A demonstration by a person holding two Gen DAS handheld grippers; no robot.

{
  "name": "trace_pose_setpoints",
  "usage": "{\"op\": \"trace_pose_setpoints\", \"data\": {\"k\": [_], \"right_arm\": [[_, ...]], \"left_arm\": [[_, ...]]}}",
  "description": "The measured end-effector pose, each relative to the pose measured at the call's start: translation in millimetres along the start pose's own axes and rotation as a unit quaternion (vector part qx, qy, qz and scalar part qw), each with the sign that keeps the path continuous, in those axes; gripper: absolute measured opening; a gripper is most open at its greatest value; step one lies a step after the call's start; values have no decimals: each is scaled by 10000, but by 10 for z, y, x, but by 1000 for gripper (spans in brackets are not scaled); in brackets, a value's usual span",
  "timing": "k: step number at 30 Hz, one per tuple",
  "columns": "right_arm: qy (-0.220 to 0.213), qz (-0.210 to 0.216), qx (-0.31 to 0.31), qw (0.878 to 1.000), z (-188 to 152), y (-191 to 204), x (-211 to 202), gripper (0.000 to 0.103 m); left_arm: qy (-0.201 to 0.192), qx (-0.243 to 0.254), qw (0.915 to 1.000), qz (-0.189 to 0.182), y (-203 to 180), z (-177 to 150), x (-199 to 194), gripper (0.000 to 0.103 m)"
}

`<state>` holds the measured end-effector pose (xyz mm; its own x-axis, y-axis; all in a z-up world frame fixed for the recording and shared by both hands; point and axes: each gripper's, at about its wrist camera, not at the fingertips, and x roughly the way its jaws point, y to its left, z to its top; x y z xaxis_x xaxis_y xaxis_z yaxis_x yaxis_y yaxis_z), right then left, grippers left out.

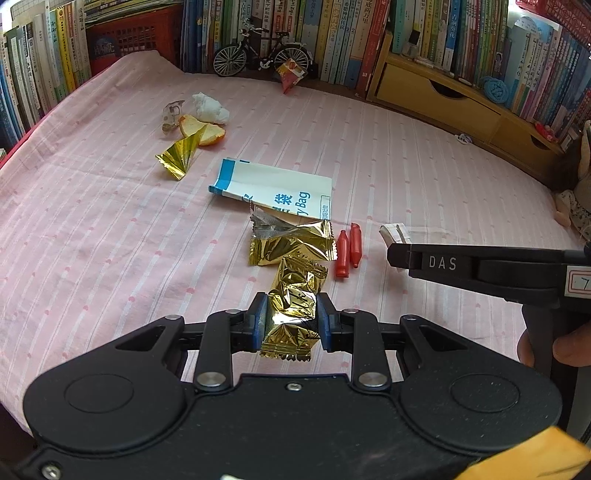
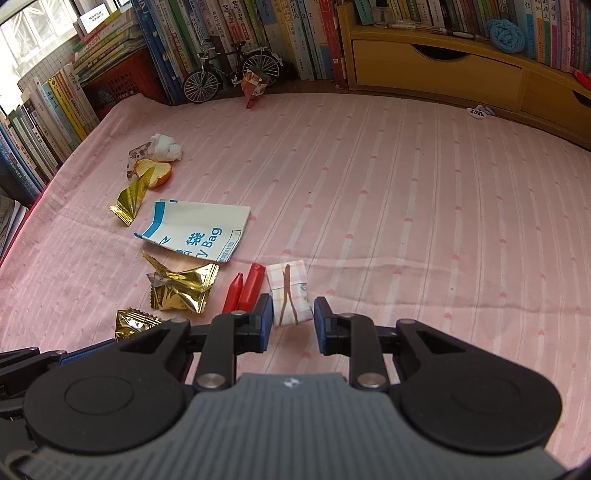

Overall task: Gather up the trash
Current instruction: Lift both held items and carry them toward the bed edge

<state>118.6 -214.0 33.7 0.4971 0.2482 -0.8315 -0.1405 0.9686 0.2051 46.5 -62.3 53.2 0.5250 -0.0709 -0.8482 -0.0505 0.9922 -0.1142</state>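
While the left gripper (image 1: 290, 320) pinches a gold wrapper (image 1: 293, 310) between its blue pads, the wrapper's long axis runs away from the camera toward the far edge of the bed (image 1: 424, 177), its crimped near end hanging toward the gripper body. The right gripper (image 2: 293, 320) has its pads against the sides of a small checked packet (image 2: 290, 293), whose long axis also points away from the camera. Both packets are near the bed's front edge. Just left of the packet lie two red tubes (image 2: 245, 291), side by side, and left of those a second gold wrapper (image 2: 181, 290). Beyond them a white and blue paper bag (image 2: 199, 230) lies flat, its open mouth toward the left edge. Further toward the far left corner are a third gold wrapper (image 2: 129, 201), an orange peel (image 2: 157, 173), a clear wrapper (image 2: 138, 151) and a white tissue wad (image 2: 166, 147). The bed has a pink striped sheet. Books (image 2: 221, 33), a model bicycle (image 2: 232, 72), a red snack packet (image 2: 253, 86) and a yellow drawer unit (image 2: 443, 70) line the far edge.
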Motion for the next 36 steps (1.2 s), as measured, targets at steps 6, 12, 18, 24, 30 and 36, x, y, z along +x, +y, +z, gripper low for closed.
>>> {"op": "trace_pose_setpoints", "data": {"k": [6,12,18,24,30,36], "right_arm": [[-83,-33,143,9999,-204,42,-199,30],[-291,-198,232,9991,-431,133,-489,29],[-488,-435,249,9975,-681,336,-796,29],[-513,-503,203,9972,-971,638,-1040,29],[-625,-475,142,9968,-1202,964,-1234,29],[-735,-476,84,9961,-1424,1231,-1395,29]], "left_arm": [[-44,-169,9998,-106,105,-158,-138,26],[-117,-242,9989,-385,241,-341,-320,25],[-286,-120,9978,-585,423,-570,-640,25],[-386,-101,9975,-589,733,-836,-1026,25],[-455,-80,9974,-561,1033,-1059,-1309,25],[-498,-13,9968,-617,1224,-1254,-1520,25]]}}
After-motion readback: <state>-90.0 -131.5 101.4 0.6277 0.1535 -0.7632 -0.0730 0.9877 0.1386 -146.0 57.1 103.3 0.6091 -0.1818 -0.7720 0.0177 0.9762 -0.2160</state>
